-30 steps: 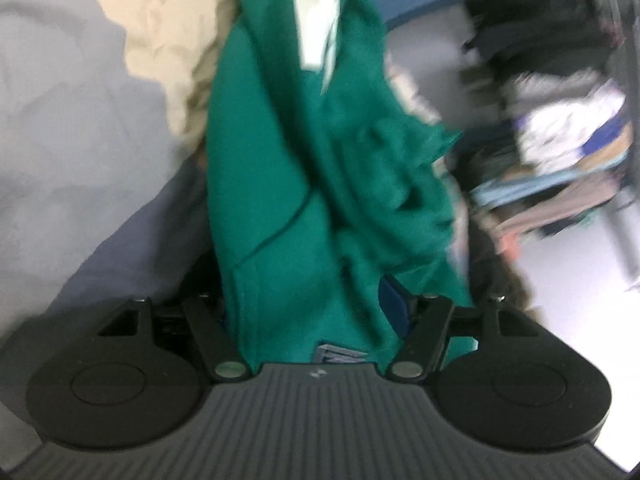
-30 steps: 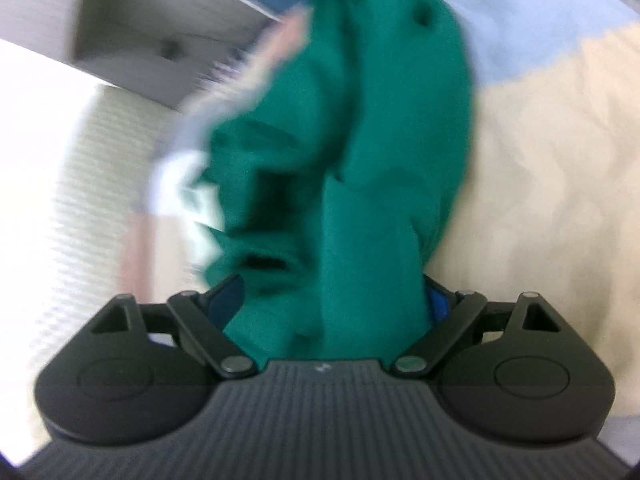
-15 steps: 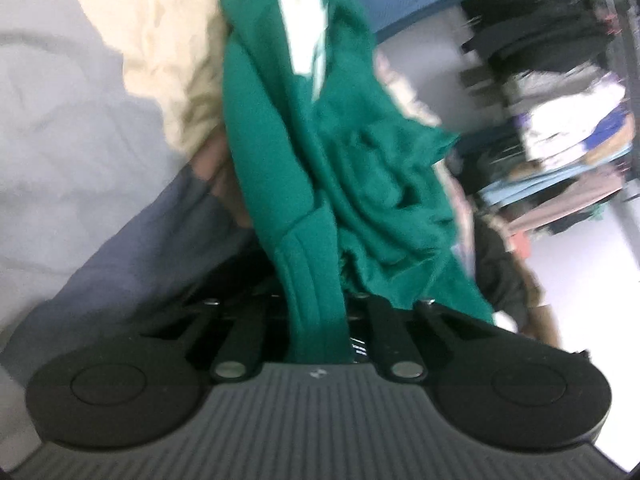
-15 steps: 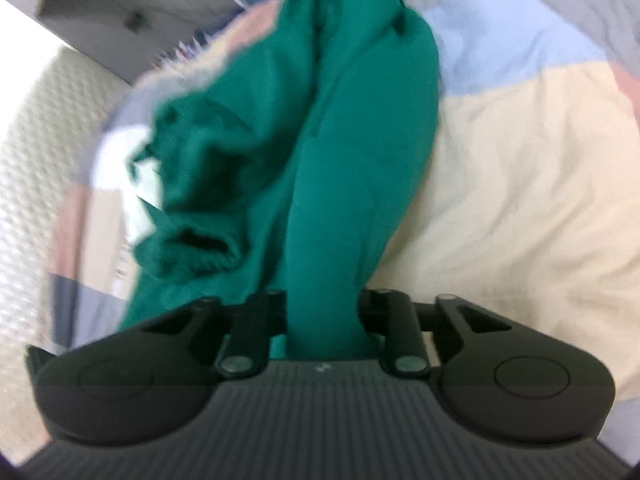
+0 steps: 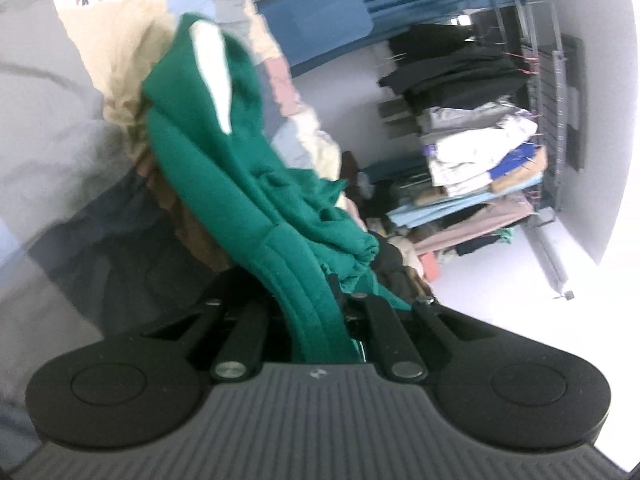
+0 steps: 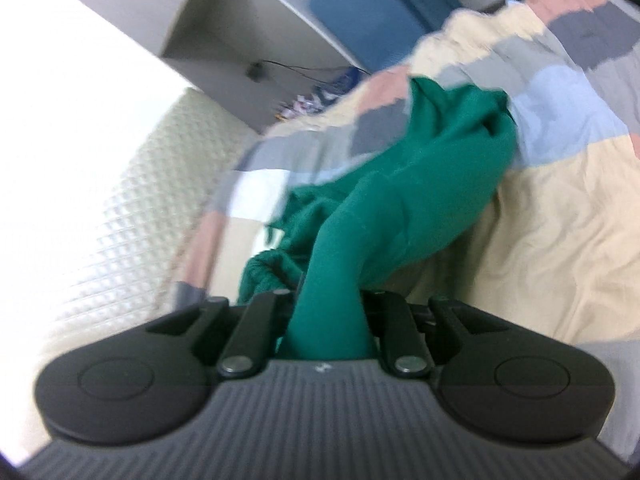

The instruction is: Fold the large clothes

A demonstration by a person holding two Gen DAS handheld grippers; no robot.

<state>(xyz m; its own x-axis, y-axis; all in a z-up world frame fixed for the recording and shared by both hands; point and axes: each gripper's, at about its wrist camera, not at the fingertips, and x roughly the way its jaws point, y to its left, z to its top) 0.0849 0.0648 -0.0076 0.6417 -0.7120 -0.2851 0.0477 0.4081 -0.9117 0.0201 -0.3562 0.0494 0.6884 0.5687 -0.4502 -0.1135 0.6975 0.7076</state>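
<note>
Green garment held up by both grippers over a patchwork bed

The left gripper [image 5: 316, 312] is clamped on a ribbed edge of the green garment [image 5: 240, 184]; the right gripper [image 6: 328, 320] pinches another bunch of it [image 6: 400, 216]; the cloth hangs slack between them above the patchwork bedspread [image 6: 560, 208]; a rack [image 5: 552, 128] behind holds stacks of folded clothes [image 5: 480, 160], dark ones on top

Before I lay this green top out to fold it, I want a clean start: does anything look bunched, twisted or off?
Yes. The green garment hangs crumpled between the left tool and right tool, both clamped on gathered fabric rather than flat edges. A sleeve cuff dangles loose over the patchwork bedspread.
</note>
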